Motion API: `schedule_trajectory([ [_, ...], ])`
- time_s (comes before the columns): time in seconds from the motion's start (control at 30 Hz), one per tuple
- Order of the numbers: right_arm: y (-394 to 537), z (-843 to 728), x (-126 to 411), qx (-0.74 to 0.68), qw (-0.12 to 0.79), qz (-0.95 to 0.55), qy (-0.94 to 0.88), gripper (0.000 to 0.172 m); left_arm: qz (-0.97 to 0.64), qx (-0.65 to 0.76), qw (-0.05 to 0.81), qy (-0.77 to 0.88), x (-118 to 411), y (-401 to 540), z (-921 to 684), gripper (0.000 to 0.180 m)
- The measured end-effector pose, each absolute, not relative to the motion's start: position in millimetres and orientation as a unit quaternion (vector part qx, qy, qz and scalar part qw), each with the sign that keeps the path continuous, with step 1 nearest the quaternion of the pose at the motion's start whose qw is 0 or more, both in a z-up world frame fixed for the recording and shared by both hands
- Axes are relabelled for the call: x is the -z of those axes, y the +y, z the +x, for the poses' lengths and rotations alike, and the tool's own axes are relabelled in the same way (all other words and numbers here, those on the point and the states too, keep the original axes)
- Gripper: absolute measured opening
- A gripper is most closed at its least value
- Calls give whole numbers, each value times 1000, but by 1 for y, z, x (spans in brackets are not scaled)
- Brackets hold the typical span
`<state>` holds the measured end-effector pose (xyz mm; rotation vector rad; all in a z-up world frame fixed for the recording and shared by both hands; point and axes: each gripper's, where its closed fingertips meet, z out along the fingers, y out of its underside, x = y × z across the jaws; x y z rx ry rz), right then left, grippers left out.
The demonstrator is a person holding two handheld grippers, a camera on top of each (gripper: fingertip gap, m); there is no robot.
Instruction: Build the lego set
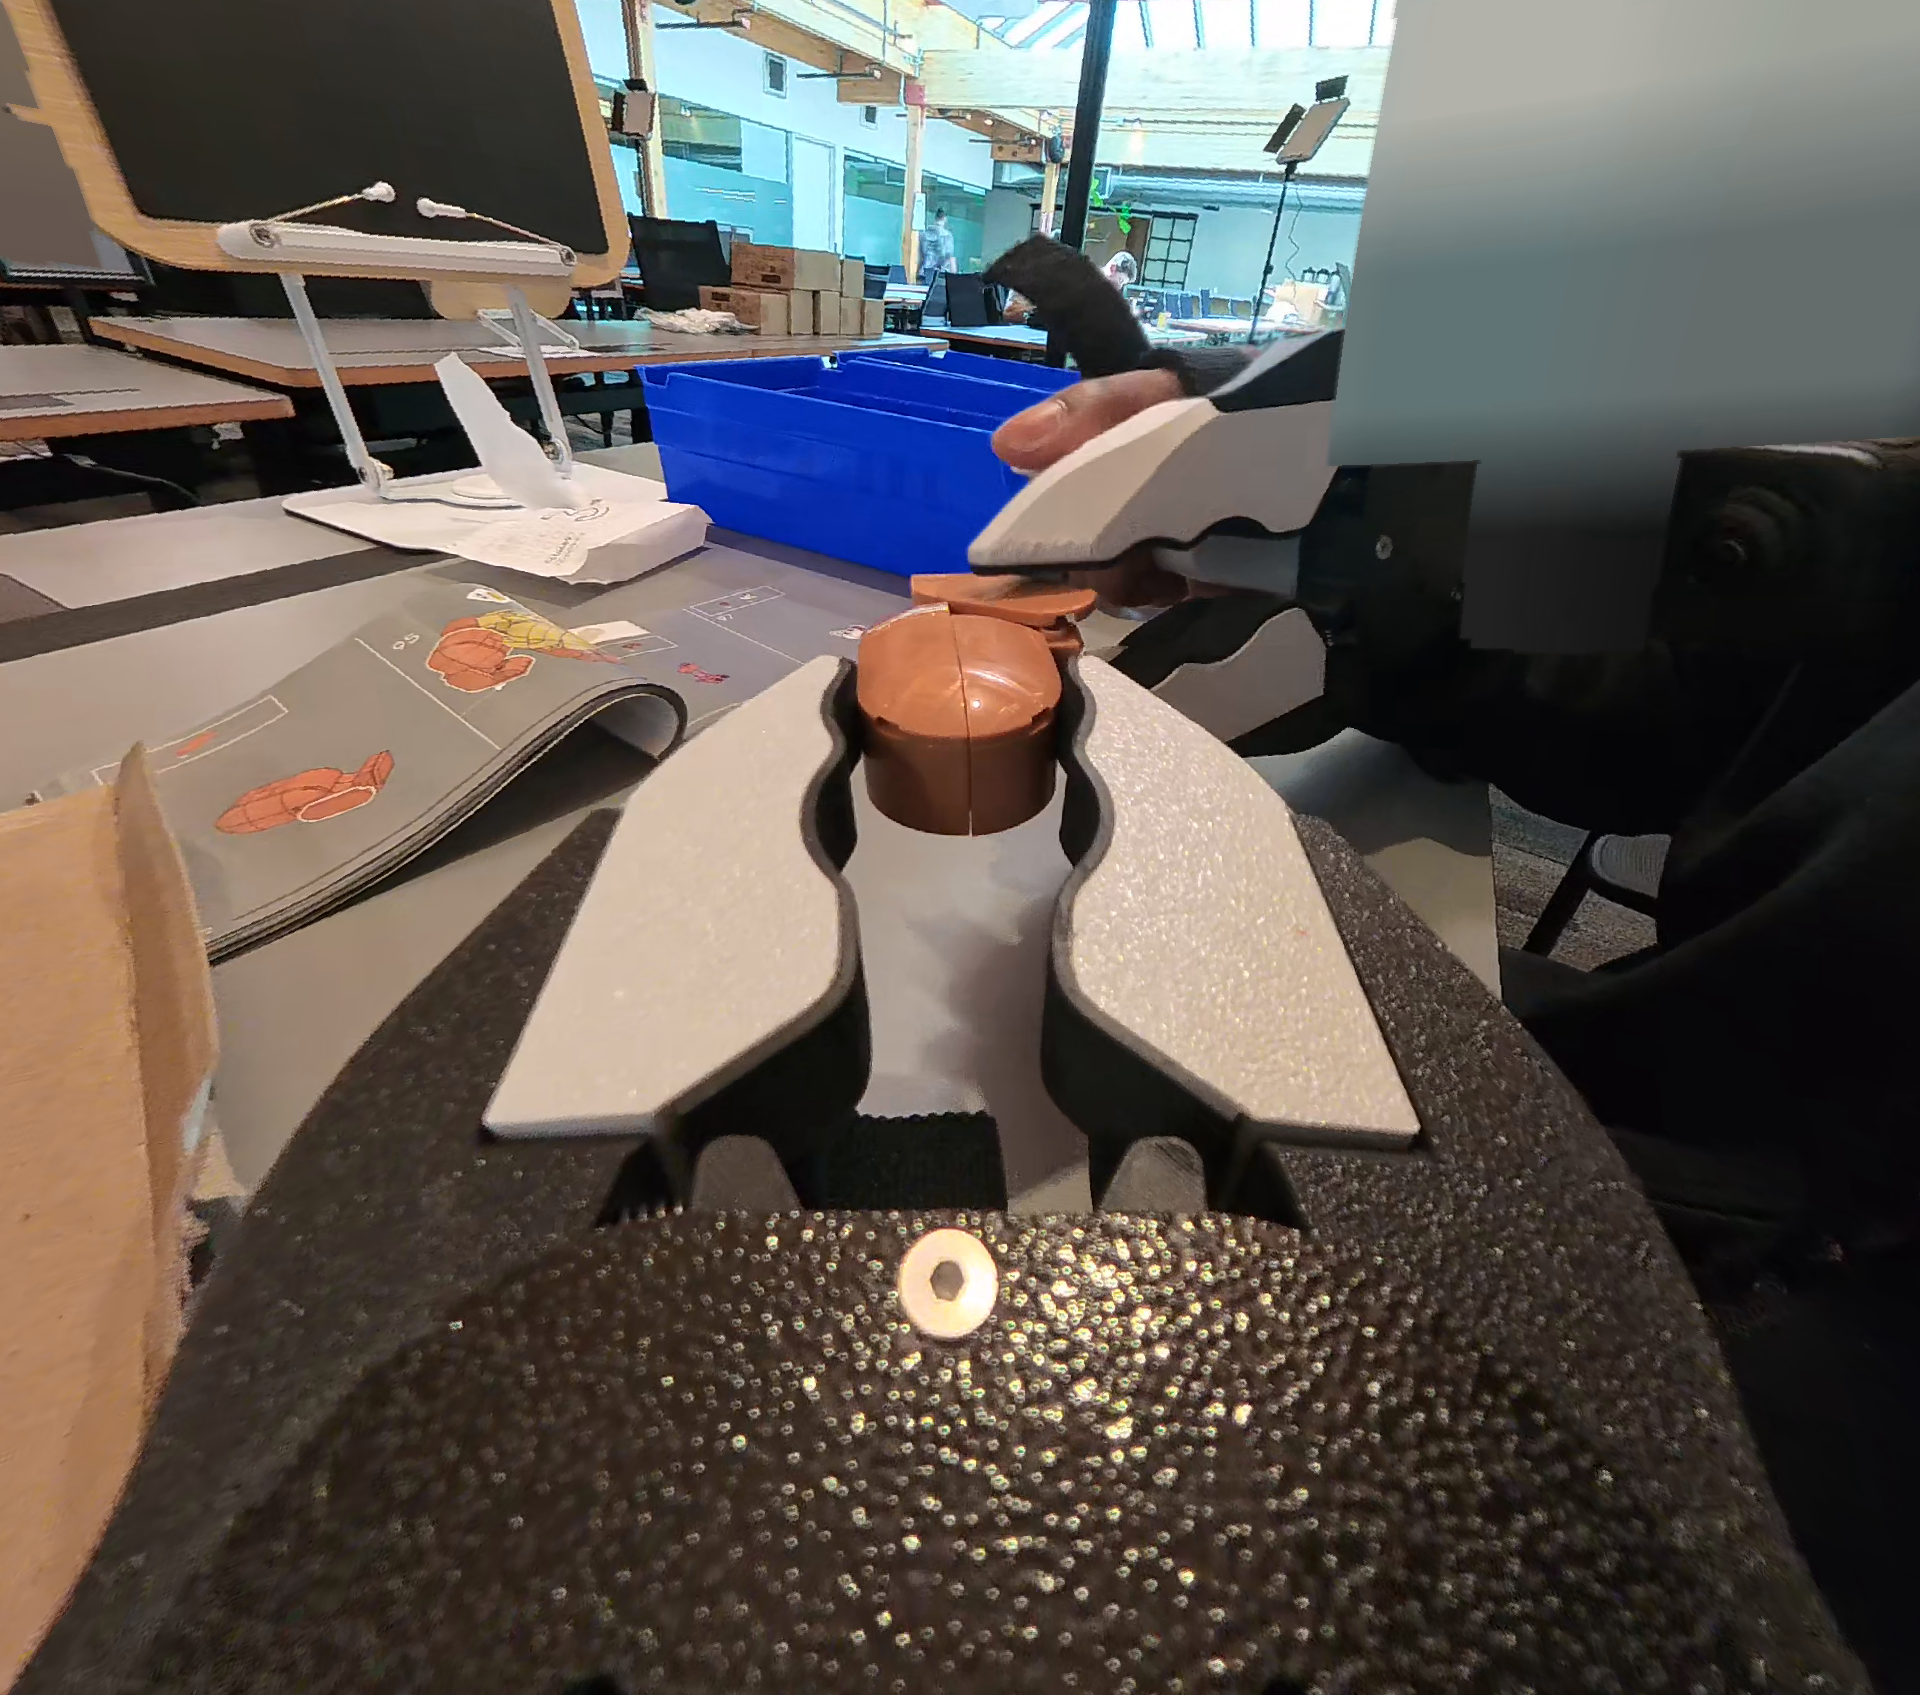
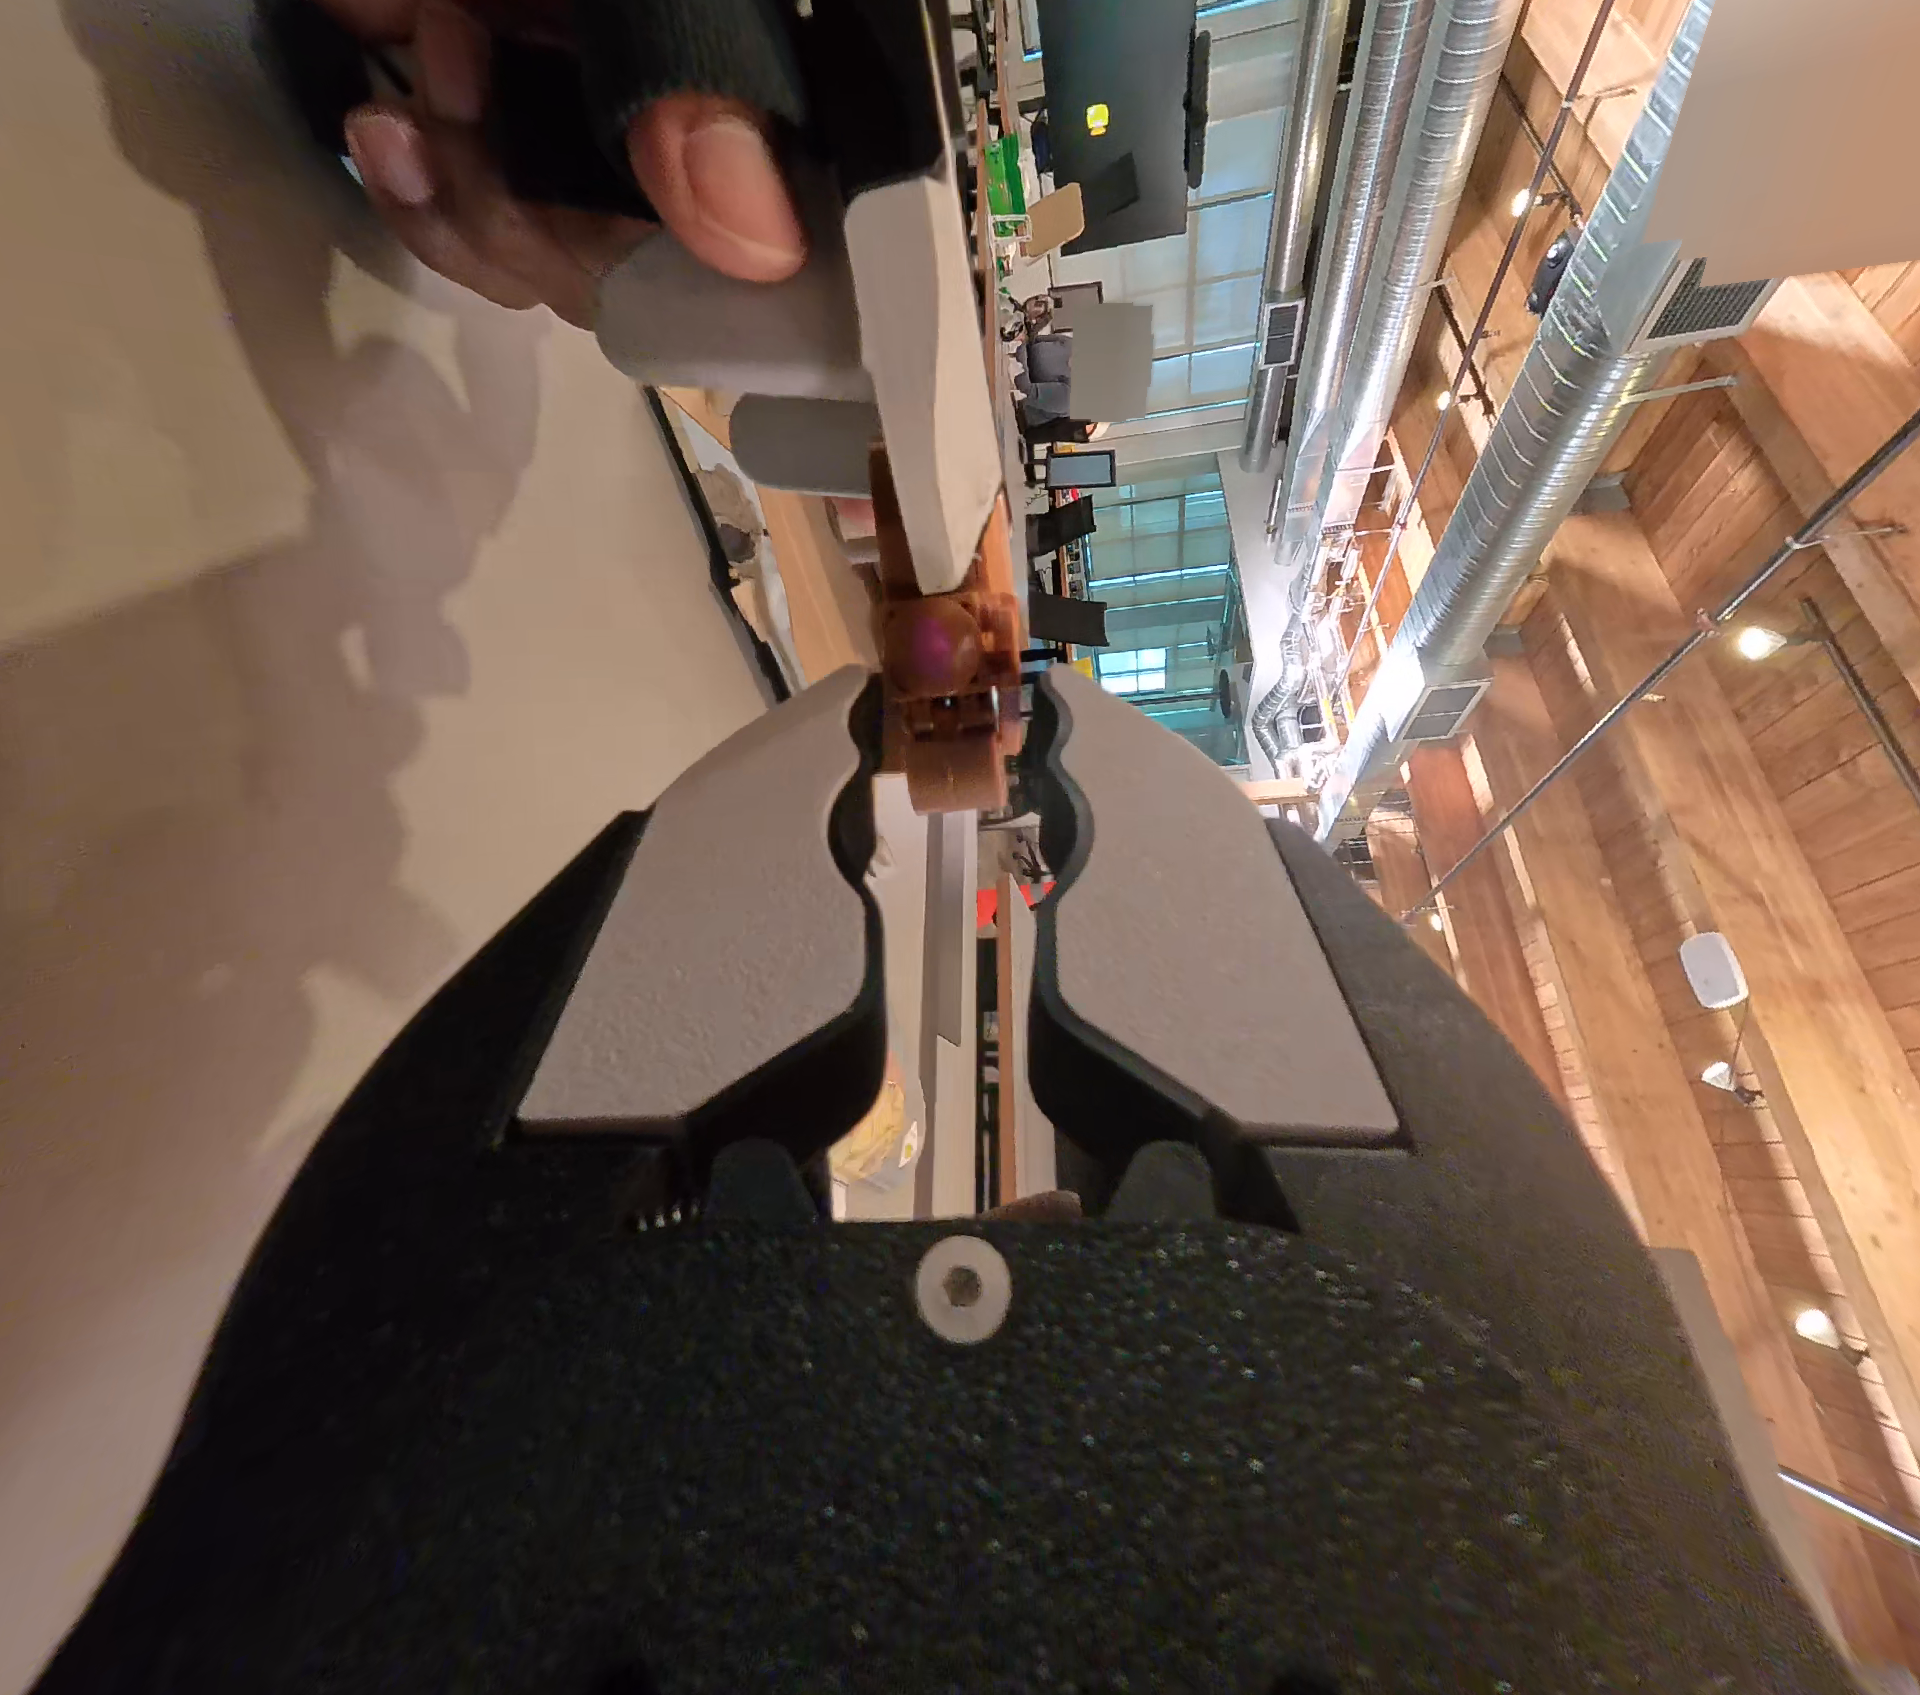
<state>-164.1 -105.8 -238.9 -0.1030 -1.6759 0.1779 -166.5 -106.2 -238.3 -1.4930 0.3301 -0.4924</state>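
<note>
Your left gripper [image 1: 961, 715] has its jaws pinching a brown domed plastic piece [image 1: 956, 726], both pads pressed to its sides; it hangs above the counter [image 1: 343, 1011], dead centre of the left wrist view. That grip looks meant to brace it while your other tool works.

Your right gripper [image 2: 951, 752] comes in from 2 o'clock in the left wrist view, rolled on its side, one finger above the other. Its jaws sit either side of a flat brown part [image 1: 1023, 601] joined to the dome's far side. The left pad looks to touch; contact at the right pad I cannot tell.

An open instruction booklet [image 1: 416, 710] lies at 9 o'clock, a blue bin [image 1: 831, 461] at 12.
</note>
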Motion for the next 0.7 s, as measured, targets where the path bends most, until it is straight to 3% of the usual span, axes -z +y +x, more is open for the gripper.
schedule_trajectory([
  [0.7,-88,-174,241,81,688,-94,-715,22,-677,90,720,125,236,-92,-175,36],
])
